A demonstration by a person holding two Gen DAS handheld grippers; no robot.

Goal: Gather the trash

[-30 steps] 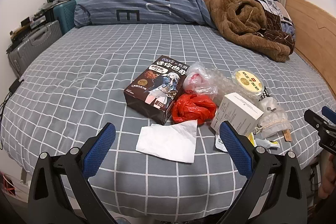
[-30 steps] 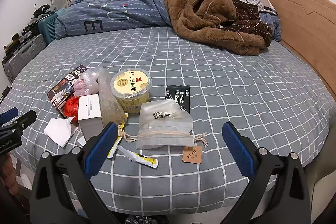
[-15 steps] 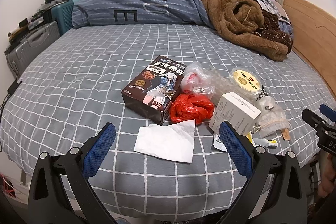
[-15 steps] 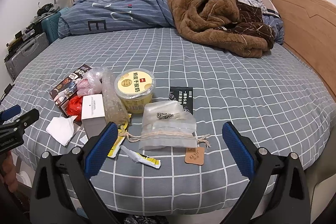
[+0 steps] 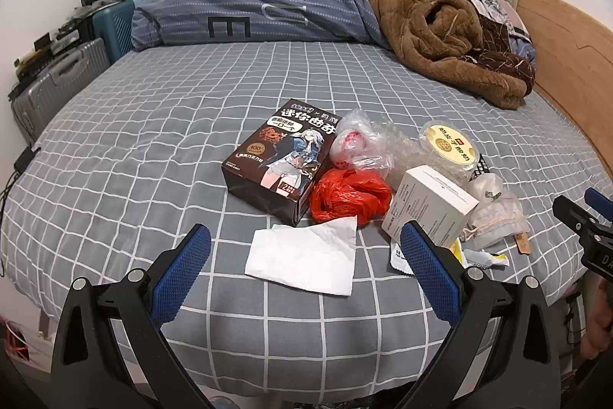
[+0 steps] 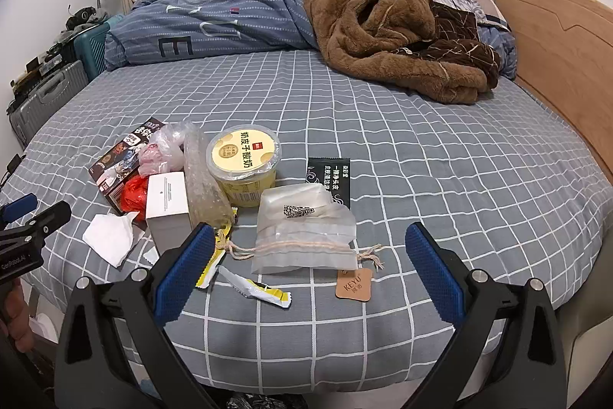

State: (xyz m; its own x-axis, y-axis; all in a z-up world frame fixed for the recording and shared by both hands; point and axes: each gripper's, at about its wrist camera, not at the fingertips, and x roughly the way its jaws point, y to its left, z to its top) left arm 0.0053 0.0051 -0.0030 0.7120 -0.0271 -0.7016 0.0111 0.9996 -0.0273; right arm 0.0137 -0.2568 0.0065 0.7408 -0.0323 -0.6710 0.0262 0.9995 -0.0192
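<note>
Both grippers wide, empty: left gripper [image 5: 305, 260], right gripper [image 6: 311, 265]. Trash clustered near front edge of grey checked bed [image 6: 421, 148]: yellow tub [image 6: 243, 168] at centre, one black sachet [image 6: 331, 181] right of it, drawstring pouch [image 6: 304, 233] with "KEYU" tag [image 6: 354, 284] in front, white box [image 6: 168, 205], tissue [image 5: 306, 253], red bag [image 5: 349, 199], dark box [image 5: 281, 158] marked "100" left of it. Brown blanket [image 6: 398, 29] behind

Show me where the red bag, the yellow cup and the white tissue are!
red bag [image 5: 349, 197], left wrist view, on its crumpled middle.
yellow cup [image 6: 242, 153], right wrist view, on the middle of its round lid.
white tissue [image 5: 306, 257], left wrist view, on its flat centre.
</note>
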